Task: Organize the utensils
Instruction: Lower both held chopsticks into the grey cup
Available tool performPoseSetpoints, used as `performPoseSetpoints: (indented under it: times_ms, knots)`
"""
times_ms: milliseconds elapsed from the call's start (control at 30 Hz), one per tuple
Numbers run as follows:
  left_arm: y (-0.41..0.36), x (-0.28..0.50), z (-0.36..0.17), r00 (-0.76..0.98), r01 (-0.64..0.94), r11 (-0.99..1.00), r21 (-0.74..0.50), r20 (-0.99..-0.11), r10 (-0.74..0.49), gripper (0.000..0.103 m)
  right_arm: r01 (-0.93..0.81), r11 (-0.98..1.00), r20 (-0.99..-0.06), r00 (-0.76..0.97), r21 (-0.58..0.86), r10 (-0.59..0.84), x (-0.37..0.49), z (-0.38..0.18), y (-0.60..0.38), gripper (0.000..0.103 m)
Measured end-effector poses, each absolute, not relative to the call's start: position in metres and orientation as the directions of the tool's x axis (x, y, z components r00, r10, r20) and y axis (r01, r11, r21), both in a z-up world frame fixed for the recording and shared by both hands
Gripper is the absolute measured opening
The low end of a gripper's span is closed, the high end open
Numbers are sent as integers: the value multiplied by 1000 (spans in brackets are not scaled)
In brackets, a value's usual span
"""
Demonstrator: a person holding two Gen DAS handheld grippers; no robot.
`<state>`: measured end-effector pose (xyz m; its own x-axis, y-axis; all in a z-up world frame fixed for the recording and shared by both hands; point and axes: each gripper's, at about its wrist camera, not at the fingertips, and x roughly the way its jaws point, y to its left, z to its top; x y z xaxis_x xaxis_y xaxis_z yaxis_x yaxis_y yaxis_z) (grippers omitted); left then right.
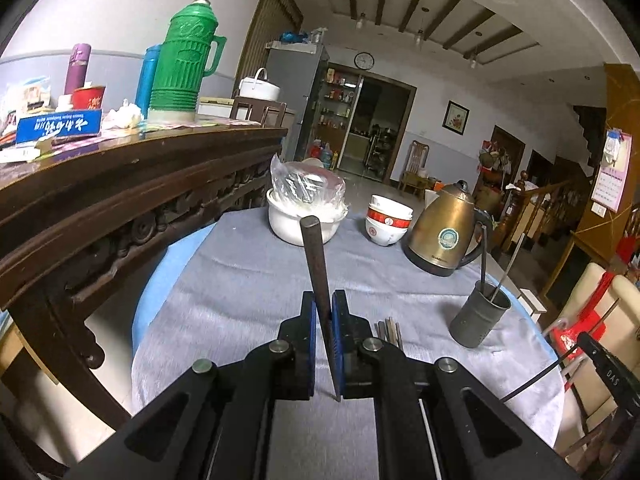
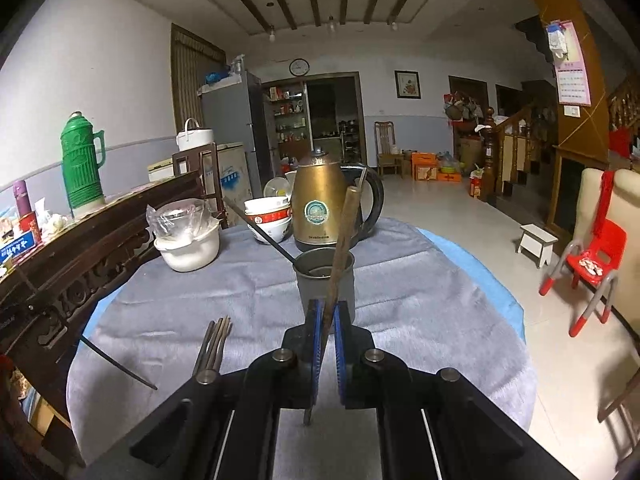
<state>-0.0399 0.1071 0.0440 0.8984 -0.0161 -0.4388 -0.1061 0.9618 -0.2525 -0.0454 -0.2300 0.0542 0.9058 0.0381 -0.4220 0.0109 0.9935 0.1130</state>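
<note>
While clamped on chopsticks, both grippers over the grey-clothed surface (image 2: 420, 304).
Left gripper (image 1: 324, 312) pinching one dark chopstick (image 1: 316, 264); right gripper (image 2: 326, 320) pinching a brown chopstick (image 2: 340, 248) before the grey holder (image 2: 308, 288), spare chopsticks (image 2: 216, 340) lying nearby; kettle (image 2: 320, 208) label too blurred to read.

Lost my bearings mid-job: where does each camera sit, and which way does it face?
Left wrist: on the left tongs, facing across the grey-clothed table to the white pot; tongs shut on a dark chopstick; the right tongs' edge shows far right.
Right wrist: on the right tongs, facing the grey holder cup; shut on a brown chopstick.
Shared: brass kettle, stacked bowls, loose chopsticks.
</note>
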Motion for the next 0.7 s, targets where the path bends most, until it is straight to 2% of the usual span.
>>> performPoseSetpoints:
  times_ms: [700]
  knots:
    - [102,-47,62,914,-68,954,-293,-402,-58,7,19,988,-389,920,151,42,-51,69,-239,6]
